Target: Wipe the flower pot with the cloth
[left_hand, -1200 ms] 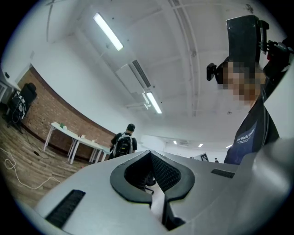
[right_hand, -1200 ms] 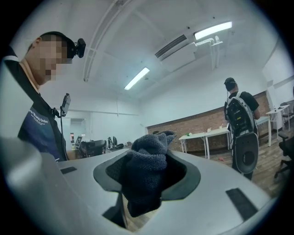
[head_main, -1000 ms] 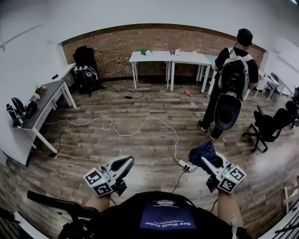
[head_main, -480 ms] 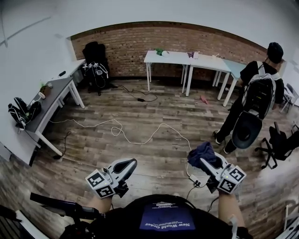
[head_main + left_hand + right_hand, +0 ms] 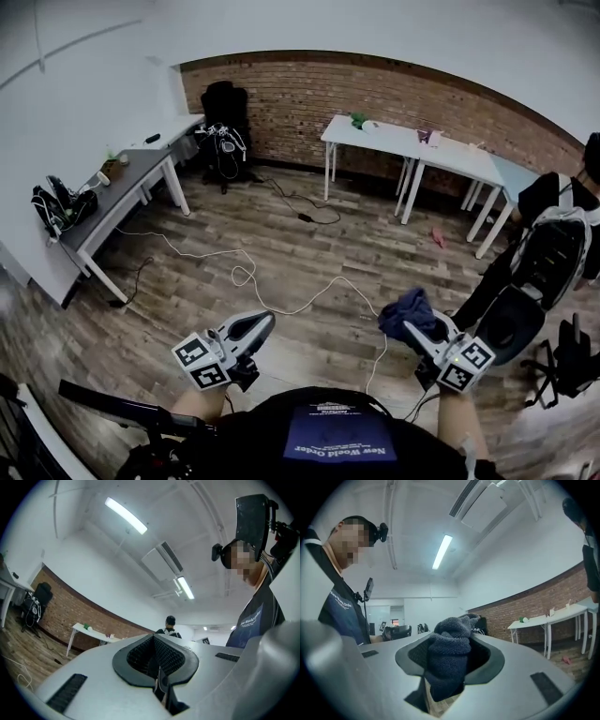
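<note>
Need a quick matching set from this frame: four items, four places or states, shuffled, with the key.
Items:
1. left gripper
2. right gripper
3. white cable
4. white tables

Places or states:
A. along the brick wall
B. shut on the dark cloth
C. shut, nothing between the jaws
D. loose on the wood floor

Pairs: 1-C, 2-B, 3-D, 4-A

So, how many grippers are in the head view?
2. The left gripper is at the lower left, shut and empty; the right gripper is at the lower right, shut on the dark cloth. None seems hidden.
</note>
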The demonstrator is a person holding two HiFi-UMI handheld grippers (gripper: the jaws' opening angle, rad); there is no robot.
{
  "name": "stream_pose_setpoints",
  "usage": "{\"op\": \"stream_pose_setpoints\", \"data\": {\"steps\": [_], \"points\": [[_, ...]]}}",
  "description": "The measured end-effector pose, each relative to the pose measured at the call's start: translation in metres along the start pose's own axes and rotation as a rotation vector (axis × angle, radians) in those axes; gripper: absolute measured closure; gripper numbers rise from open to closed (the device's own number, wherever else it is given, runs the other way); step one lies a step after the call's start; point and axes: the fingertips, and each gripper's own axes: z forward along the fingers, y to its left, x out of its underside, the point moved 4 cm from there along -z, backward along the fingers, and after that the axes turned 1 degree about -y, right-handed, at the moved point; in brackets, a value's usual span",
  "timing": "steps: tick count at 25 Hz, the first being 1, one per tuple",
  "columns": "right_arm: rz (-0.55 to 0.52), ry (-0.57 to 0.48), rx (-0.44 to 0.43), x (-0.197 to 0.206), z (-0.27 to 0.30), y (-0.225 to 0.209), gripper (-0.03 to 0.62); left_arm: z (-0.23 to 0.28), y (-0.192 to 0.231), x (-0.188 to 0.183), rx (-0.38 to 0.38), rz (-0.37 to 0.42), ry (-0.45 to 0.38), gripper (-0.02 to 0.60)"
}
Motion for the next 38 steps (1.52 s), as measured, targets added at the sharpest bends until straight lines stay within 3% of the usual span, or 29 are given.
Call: {"op": "stream_pose_setpoints", "data": {"steps": [7, 11, 16, 22, 28, 33, 38], "points": [[-0.019, -0.019, -0.061, -0.023, 0.034, -0.111, 0.434, 0.095, 0.039, 0.008, -0.031, 0.013, 0.017, 0.578], [-0.012, 0.001, -0.058, -0.017, 0.058, -0.163, 0.434, 0.139, 0.085, 0.014, -0.039, 0.001, 0.019, 0.58], [-0.031, 0.012, -0.004, -0.024, 0.118, -0.215, 0.434, 0.191, 0.17, 0.007, 0.045, -0.021, 0.013, 0.58], [-0.049, -0.028, 0.098, -0.054, 0.211, -0.29, 0.434, 0.265, 0.3, -0.024, 0.155, -0.004, 0.024, 0.58], [-0.05, -0.044, 0.185, -0.043, 0.289, -0.321, 0.434, 0.296, 0.405, -0.039, 0.238, 0.002, 0.058, 0.58], [-0.019, 0.005, 0.197, -0.042, 0.328, -0.387, 0.434, 0.347, 0.461, -0.044, 0.229, -0.023, 0.058, 0.58], [-0.015, -0.001, 0.139, -0.052, 0.365, -0.464, 0.434, 0.391, 0.504, -0.04, 0.156, -0.007, 0.067, 0.58]]}}
